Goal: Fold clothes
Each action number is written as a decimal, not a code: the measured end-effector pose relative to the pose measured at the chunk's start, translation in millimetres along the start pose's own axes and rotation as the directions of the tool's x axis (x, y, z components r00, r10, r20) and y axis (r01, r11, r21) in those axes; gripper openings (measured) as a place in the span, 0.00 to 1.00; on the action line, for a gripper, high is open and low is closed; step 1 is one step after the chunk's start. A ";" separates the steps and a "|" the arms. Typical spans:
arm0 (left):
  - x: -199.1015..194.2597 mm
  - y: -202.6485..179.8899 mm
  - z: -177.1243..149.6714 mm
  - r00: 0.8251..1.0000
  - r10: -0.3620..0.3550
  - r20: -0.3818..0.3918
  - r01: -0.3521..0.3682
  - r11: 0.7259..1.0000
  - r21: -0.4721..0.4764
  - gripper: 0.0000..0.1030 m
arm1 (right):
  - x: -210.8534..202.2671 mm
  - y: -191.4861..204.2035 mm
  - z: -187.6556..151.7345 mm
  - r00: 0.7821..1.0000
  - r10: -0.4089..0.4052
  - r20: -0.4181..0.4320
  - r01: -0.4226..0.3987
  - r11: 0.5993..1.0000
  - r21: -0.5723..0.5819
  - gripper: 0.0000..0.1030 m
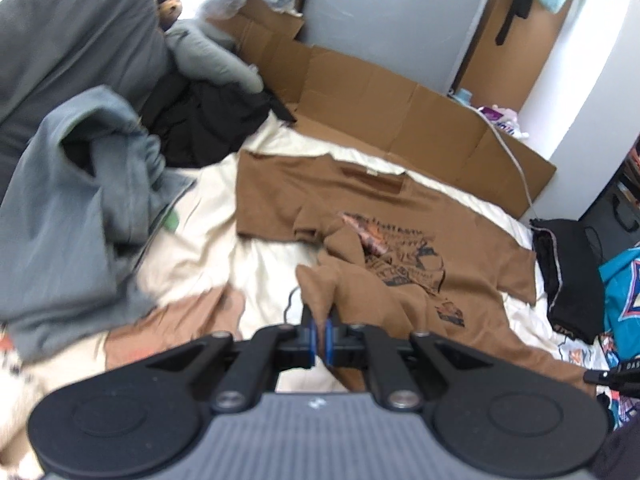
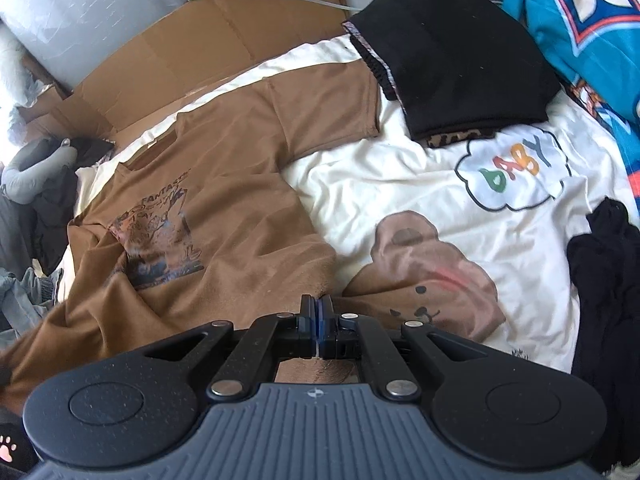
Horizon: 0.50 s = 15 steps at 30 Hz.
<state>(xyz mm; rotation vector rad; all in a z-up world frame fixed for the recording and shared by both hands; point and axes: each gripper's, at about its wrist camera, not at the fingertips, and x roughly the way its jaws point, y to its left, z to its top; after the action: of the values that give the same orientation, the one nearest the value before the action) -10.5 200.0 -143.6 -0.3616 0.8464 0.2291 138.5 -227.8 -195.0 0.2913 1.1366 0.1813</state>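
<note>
**Both tongs pinching the brown shirt**

Left tongs [image 1: 320, 320] are clamped tight on a bunched-up fold of the brown t-shirt [image 1: 400, 216], with the cloth poking up between the blue pads. Right tongs [image 2: 319, 312] are squeezed fully together at the shirt's [image 2: 240, 200] bottom edge; looks like they've got the hem, though the cloth right at the tips is hard to make out.

That shirt lies print side up on a cream blanket [image 2: 400, 184] with a bear and "BABY" on it, one side rumpled and lifted toward the left tongs. A grey hoodie [image 1: 80, 208] is heaped just left of it. A folded black garment [image 2: 452, 52] touches the sleeve on the other side. Flattened cardboard [image 1: 400, 112] runs along the far edge, and a teal printed cloth [image 2: 580, 20] sits off to the right.
</note>
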 end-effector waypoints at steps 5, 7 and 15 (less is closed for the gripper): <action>-10.8 11.9 -14.5 0.999 0.018 -0.032 -0.021 0.997 -0.071 0.04 | -1.6 -0.6 -6.2 1.000 0.005 -0.005 -0.005 1.000 -0.002 0.00; -13.8 15.4 -16.2 0.999 0.020 -0.032 -0.023 0.996 -0.090 0.04 | -2.6 -0.6 -6.1 1.000 0.011 -0.002 -0.011 1.000 0.001 0.00; -1.2 25.4 -19.2 0.994 0.084 -0.076 -0.090 0.993 -0.078 0.05 | -9.0 5.3 2.3 0.994 0.106 0.030 -0.108 0.993 0.049 0.00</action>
<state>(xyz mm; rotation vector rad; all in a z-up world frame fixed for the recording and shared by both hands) -33.1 215.6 -160.0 -0.4111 0.9272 0.3341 136.9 -225.7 -184.7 0.3988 1.1002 0.2430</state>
